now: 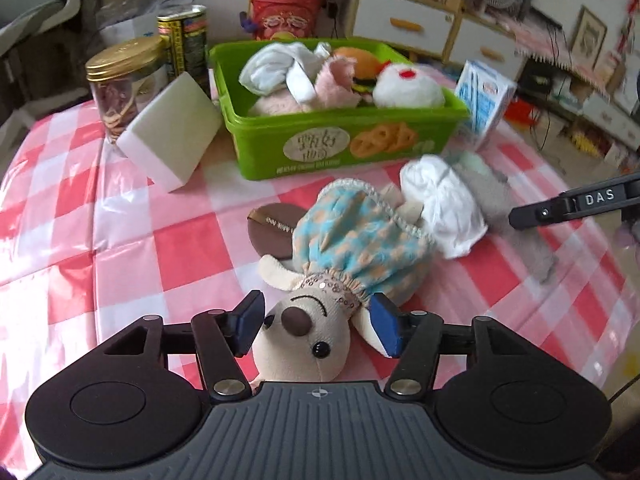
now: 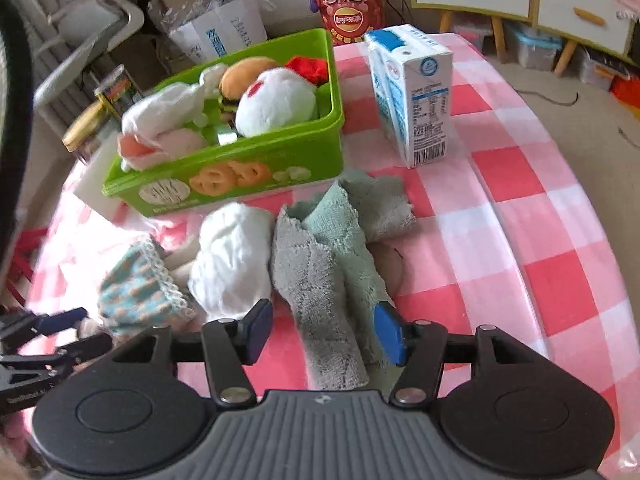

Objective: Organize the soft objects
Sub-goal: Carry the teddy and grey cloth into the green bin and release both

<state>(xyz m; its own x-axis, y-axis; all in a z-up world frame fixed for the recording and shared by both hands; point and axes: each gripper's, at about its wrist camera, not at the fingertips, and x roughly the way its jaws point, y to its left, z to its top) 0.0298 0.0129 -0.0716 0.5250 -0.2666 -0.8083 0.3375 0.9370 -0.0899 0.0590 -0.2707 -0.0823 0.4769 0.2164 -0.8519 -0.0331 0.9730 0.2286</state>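
Released, the left gripper's (image 1: 318,326) fingers straddle one plush mouse's (image 1: 320,280) head without pressing; its chin is cut off by the gripper body. Likewise released, the right gripper (image 2: 324,332) straddles one grey-green towel (image 2: 332,280), lower centre. One white cloth (image 2: 232,264) lies between them. Beyond, the green bin (image 1: 340,140) holds overlapping soft toys, too tangled to count.

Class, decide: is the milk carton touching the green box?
Apart. The right wrist view shows checked tablecloth between the milk carton and the green box.
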